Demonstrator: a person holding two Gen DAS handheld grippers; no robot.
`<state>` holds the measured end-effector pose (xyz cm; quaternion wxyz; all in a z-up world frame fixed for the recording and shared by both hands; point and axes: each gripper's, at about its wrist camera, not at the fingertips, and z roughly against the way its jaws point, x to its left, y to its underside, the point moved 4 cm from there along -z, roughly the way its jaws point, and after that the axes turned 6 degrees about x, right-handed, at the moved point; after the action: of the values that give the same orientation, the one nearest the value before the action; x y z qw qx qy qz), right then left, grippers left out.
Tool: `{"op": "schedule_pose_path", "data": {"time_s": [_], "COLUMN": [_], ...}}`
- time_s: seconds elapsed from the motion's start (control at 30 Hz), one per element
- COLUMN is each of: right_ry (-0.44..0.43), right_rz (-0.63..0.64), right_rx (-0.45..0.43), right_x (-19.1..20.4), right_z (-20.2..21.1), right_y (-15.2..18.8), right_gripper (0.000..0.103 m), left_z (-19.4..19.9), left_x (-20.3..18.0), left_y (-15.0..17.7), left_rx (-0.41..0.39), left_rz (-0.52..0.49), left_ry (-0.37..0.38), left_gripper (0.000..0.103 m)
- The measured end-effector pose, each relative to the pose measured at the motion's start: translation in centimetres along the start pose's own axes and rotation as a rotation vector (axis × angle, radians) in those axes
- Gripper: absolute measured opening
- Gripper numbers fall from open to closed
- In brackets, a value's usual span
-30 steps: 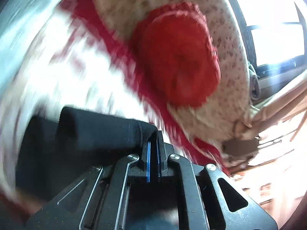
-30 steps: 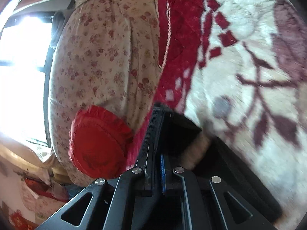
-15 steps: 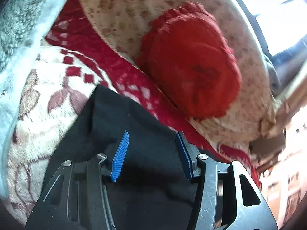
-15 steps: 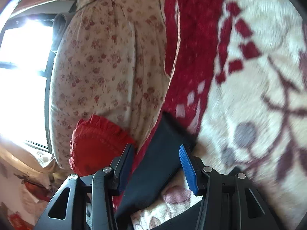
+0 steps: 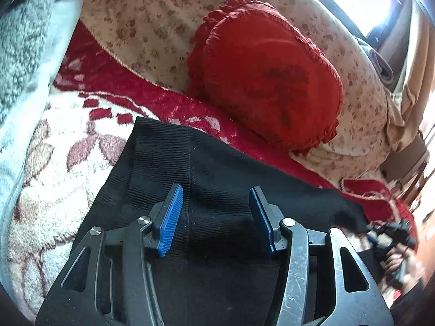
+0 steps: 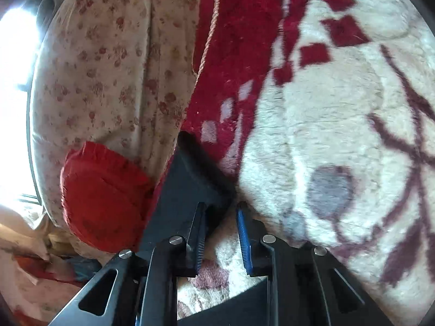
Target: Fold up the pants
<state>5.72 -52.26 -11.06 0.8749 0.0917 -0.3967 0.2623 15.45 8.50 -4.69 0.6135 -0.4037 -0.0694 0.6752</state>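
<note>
The black ribbed pants [image 5: 217,168] lie flat on the cream and red blanket [image 5: 68,163]. My left gripper [image 5: 216,217] hovers just over the cloth, open, blue pads well apart and nothing pinched. In the right wrist view a corner of the black pants [image 6: 195,179] lies just ahead of my right gripper [image 6: 221,231]. Its jaws are closing with a narrow gap, and the pads press on nothing; the cloth's edge sits at the fingertips with blanket below. The right gripper [image 5: 391,241] and a hand also show at the left wrist view's far right.
A round red frilled cushion [image 5: 266,81] leans on a floral quilt roll [image 5: 152,21] just beyond the pants. Grey fleece [image 5: 19,43] borders the blanket on the left. A bright window [image 6: 13,68] lies behind the quilt roll [image 6: 108,68].
Both grippers were shut on the black pants a second ago and have let go; the cloth now lies on the blanket. The right jaws opened wide, then narrowed again.
</note>
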Motion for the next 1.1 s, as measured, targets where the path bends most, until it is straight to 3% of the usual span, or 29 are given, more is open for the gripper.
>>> {"op": "schedule_pose_path", "data": {"time_s": [0.03,0.07,0.23,0.3,0.4,0.47,0.53,0.6,0.7,0.8,0.87,0.93,1.03,1.1], "right_ry": [-0.016,-0.053,-0.104,-0.057,0.095,0.136,0.187,0.258,0.265,0.25,0.373,0.499,0.608,0.641], "right_rz": [0.014,0.03,0.129,0.124,0.089,0.02,0.033,0.142,0.342,0.523,0.577,0.561,0.729,0.773], "right_rx": [-0.003,-0.01,-0.193,-0.188,-0.058,-0.072,-0.154,-0.281,-0.403,-0.278,-0.148,0.051,0.025,-0.007], "right_x": [0.3,0.7,2.8,2.1,-0.2,-1.6,-1.1,1.4,6.1,9.1,8.8,6.9,7.7,7.8], "right_z": [-0.1,0.1,5.5,6.1,3.6,3.5,4.9,7.0,8.5,5.6,2.5,-1.6,-2.5,-2.8], "right_y": [0.0,0.0,0.2,0.6,1.0,0.7,0.6,1.0,2.2,3.9,4.7,5.0,6.2,6.9], "right_gripper": [0.02,0.003,0.003,0.003,0.003,0.004,0.004,0.004,0.004,0.004,0.004,0.005,0.007,0.007], "left_z": [0.0,0.0,-0.1,-0.1,0.0,0.0,0.0,-0.1,-0.2,-0.4,-0.5,-0.5,-0.6,-0.2], "left_x": [0.0,0.0,0.1,0.1,0.1,0.1,0.0,-0.1,-0.8,-1.3,-1.4,-1.5,-1.5,-1.3], "left_y": [0.0,0.0,0.0,0.1,0.1,0.0,-0.1,-0.2,-0.1,-0.1,-0.1,0.1,0.0,-0.8], "left_rx": [-0.008,-0.01,-0.015,-0.02,-0.027,-0.023,-0.01,0.002,0.01,0.017,0.017,0.013,0.047,0.095], "left_rz": [0.0,-0.001,0.004,0.009,0.018,0.023,0.026,0.016,-0.02,-0.042,-0.049,-0.057,-0.063,-0.039], "left_ry": [-0.002,-0.003,0.023,0.041,0.058,0.084,0.1,0.096,0.074,0.056,0.042,0.035,0.038,0.055], "left_gripper": [0.05,0.05,0.05,0.052,0.055,0.059,0.063,0.066,0.071,0.078,0.078,0.078,0.078,0.078]}}
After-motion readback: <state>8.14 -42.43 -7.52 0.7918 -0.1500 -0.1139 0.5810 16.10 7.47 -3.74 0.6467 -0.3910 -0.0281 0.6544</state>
